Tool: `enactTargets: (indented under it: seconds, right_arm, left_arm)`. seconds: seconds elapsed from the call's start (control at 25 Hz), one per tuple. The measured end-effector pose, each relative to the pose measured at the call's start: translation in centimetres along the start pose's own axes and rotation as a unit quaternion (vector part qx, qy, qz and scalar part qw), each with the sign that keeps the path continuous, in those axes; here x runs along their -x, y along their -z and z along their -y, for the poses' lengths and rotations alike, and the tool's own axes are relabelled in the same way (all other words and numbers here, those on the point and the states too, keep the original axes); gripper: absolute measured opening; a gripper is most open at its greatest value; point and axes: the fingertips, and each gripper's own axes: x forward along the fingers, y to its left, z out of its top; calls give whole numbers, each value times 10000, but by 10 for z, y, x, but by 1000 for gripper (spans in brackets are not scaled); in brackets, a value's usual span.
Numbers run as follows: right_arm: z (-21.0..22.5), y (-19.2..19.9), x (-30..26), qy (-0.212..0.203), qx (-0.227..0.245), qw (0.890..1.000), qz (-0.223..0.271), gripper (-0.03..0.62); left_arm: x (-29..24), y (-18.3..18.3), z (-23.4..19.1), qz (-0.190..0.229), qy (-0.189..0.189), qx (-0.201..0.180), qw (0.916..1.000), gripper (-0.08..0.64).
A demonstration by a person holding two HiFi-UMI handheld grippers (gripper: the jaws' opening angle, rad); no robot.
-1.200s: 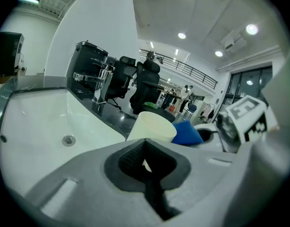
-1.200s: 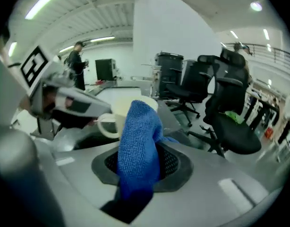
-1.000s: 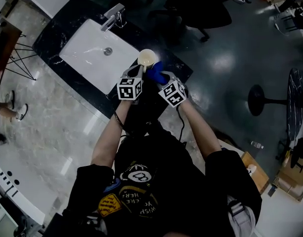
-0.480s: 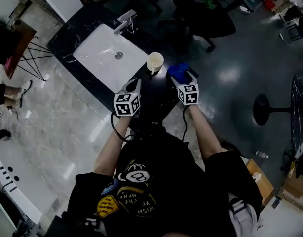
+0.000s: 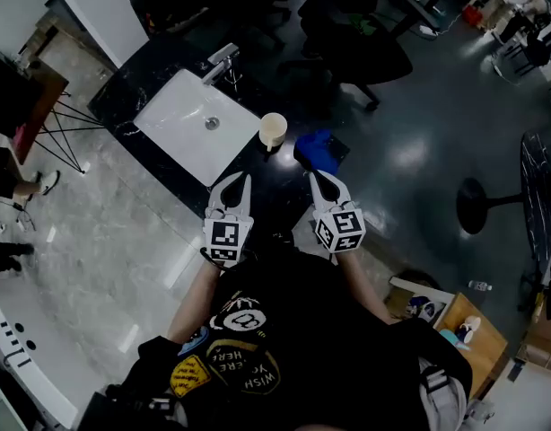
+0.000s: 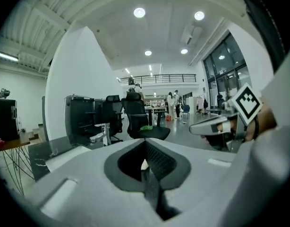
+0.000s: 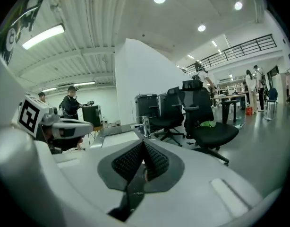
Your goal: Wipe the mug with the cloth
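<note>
**Operator:** What has changed nearest me?

**Legend:** You have drawn both tools back from the counter toward your body. Your right gripper (image 5: 319, 180) has just been closing its jaws, and they now meet with nothing between them. Half a second ago it sat at the cloth. Your left gripper (image 5: 242, 180) is likewise closed and empty (its own view shows the pads pressed together).

**Operator:** And the task's things?

**Legend:** The blue cloth (image 5: 316, 149) lies crumpled on the black counter (image 5: 274, 182), just above the right gripper in the frame. The mug (image 5: 273, 131) stands upright just left of the cloth, slightly apart from it and held by neither tool. Judged from this, either the wiping is finished or you must take both up again.

**Operator:** Further off?

**Legend:** The white sink (image 5: 181, 124) is at upper left, with its faucet (image 5: 223, 58) beyond it. An office chair (image 5: 361, 43) is at upper centre. Nothing stands between your grippers and the mug.
</note>
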Motion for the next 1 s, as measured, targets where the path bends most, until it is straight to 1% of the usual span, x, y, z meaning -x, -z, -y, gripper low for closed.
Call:
enactTargets:
  seconds: [0.04, 0.12, 0.24, 0.32, 0.4, 0.48, 0.56, 0.64, 0.76, 1.0]
  right_arm:
    - [-4, 0, 3, -19, 43, 10000, -7, 2]
    - [-4, -4, 4, -37, -24, 10000, 24, 2]
    - [2, -15, 7, -10, -149, 9998, 149, 2]
    - [4, -19, 9, 2, -110, 9998, 191, 2]
    - [4, -19, 12, 1, -78, 9998, 177, 2]
    - [4, -17, 16, 20, -100, 9998, 152, 2]
    - [8, -18, 19, 58, -141, 9997, 167, 2]
    - [9, -20, 20, 66, -160, 9997, 181, 2]
    - [8, -19, 21, 36, -162, 9997, 153, 2]
    - [10, -18, 16, -8, -198, 9997, 166, 2]
  left_arm:
    - [2, -8, 1, 105, -26, 14, 9999, 5]
    - [1, -23, 4, 285, -12, 136, 9995, 5]
    - [-1, -37, 8, 430, 42, 171, 9989, 5]
    - [1, -40, 10, 450, 70, 208, 9987, 5]
    - [5, -38, 10, 430, 57, 386, 9983, 4]
    - [8, -36, 6, 433, -26, 559, 9975, 5]
    - [6, -41, 1, 556, -106, 642, 9963, 4]
    - [4, -52, -2, 695, -141, 618, 9956, 5]
    - [3, -64, -1, 781, -152, 504, 9956, 4]
    - [-3, -71, 3, 822, -121, 492, 9953, 5]
